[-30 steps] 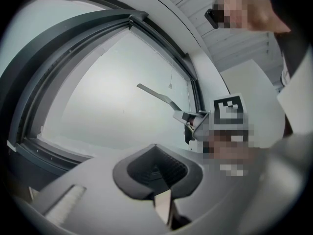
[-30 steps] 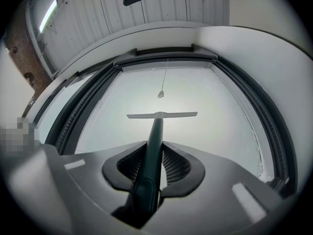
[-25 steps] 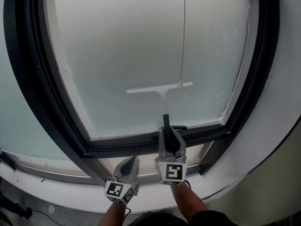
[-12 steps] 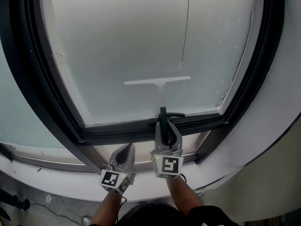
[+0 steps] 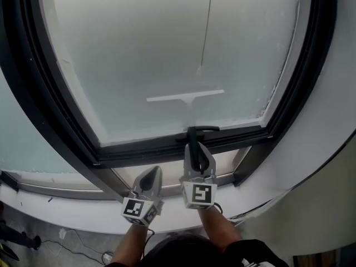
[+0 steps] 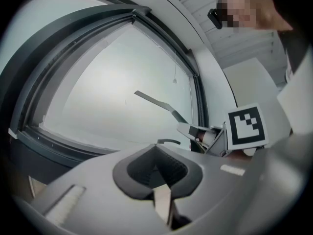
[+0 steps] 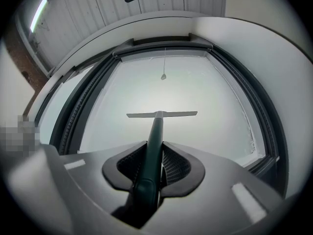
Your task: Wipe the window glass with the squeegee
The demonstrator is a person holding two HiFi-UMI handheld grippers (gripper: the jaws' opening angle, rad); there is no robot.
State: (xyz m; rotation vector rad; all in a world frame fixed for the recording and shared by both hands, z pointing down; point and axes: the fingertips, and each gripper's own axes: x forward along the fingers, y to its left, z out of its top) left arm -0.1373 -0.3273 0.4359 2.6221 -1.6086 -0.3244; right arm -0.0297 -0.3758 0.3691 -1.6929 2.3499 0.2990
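A big frosted window glass (image 5: 156, 49) fills most of what I see, set in a dark window frame (image 5: 50, 110) that curves in the wide-angle head view. Pale wall and a white sill (image 5: 289, 166) run around it. A thin pull cord (image 5: 207, 26) hangs down the pane right of centre and ends in a small knob (image 5: 199, 70).

My right tongs (image 5: 193, 148) are clamped on the dark handle of the squeegee (image 5: 185, 98). In the right gripper view the handle (image 7: 155, 131) runs straight up between the two ribbed pads (image 7: 173, 165), which press on it from both sides. The right tongs (image 7: 155, 153) point up at the pane. The squeegee's pale blade lies level across the lower part of the glass, just under the cord's knob and a little above the bottom rail of the frame. Its shaft crosses that rail close to a dark window handle (image 5: 201, 129) lying along it.

My left tongs (image 5: 153, 174) sit just beside the right ones, on their left and lower down, over the strip below the bottom rail. In the left gripper view their jaws (image 6: 157, 153) are drawn together with nothing between them. From that side I see the squeegee (image 6: 159, 102) slanting up onto the glass, with the marker cube (image 6: 247, 126) of my right tongs near the picture's right edge.
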